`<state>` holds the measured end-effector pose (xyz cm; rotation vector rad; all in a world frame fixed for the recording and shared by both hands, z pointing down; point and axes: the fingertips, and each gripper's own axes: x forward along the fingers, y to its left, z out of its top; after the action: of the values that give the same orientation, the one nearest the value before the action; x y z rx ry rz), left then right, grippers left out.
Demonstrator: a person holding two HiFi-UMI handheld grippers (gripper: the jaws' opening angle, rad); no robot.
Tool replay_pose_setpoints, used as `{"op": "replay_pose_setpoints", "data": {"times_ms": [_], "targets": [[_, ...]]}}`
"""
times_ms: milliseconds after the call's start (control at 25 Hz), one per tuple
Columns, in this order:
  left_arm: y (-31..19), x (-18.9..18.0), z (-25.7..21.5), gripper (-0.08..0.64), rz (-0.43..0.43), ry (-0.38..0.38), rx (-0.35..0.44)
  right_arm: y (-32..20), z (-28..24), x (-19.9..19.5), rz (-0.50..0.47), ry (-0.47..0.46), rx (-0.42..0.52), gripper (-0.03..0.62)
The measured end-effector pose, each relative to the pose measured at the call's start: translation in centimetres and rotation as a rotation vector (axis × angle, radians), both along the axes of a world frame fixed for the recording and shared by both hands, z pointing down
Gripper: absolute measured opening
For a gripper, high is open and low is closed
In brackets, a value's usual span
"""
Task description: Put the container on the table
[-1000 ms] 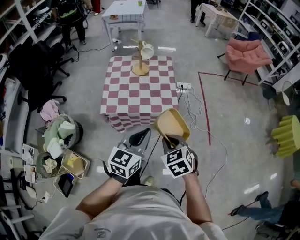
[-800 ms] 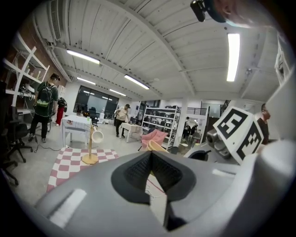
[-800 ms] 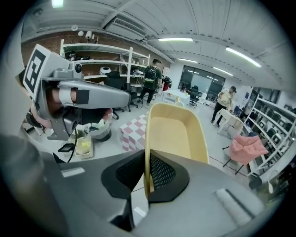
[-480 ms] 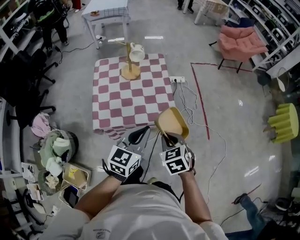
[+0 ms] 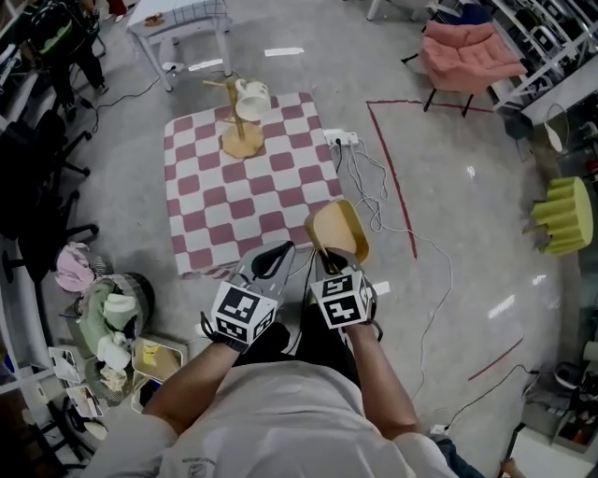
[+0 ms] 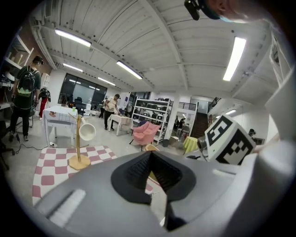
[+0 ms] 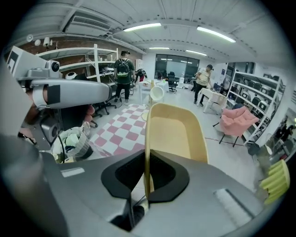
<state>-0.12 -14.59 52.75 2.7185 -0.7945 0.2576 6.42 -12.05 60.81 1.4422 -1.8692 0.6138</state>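
Observation:
A tan, shallow plastic container (image 5: 336, 231) hangs in the air over the floor, just off the near right corner of the table (image 5: 215, 210) with the red-and-white checked cloth. My right gripper (image 5: 330, 268) is shut on the container's near rim; in the right gripper view the rim (image 7: 146, 152) stands edge-on between the pads of that gripper (image 7: 146, 163). My left gripper (image 5: 269, 262) is beside it on the left, shut and holding nothing, as its own view of the left gripper (image 6: 150, 158) confirms. A wooden mug stand with a white mug (image 5: 245, 105) stands at the table's far end.
A power strip with white cables (image 5: 342, 139) lies on the floor right of the table, beside a red tape line (image 5: 394, 182). Bins and clutter (image 5: 112, 322) sit at the left. A pink armchair (image 5: 465, 51), a white side table (image 5: 177, 17) and a green stool (image 5: 563, 215) stand further off.
The table has slid left and nearer in the head view as the person moves closer. Both grippers keep their places side by side, the right one still holding the container.

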Motion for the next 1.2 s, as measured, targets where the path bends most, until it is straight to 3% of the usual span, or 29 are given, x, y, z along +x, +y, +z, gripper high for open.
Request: {"op": "replay_pose_setpoints", "data": {"times_ms": [400,840,1200], "targets": [[-4.7,2.8,3.9,0.006,-0.029,-0.025,-0.05,-5.6,6.4,1.7,0.029,-0.064,-0.061,0.031],[-10.9,5.4,9.2,0.006,-0.124,-0.1,-0.132,-11.0,15.1,4.0,0.019,-0.118,-0.16,0.032],[-13.0,5.5,12.7,0.006,-0.184,-0.143,-0.188,-13.2,20.1,4.3,-0.006,-0.106,-0.199,0.032]]}}
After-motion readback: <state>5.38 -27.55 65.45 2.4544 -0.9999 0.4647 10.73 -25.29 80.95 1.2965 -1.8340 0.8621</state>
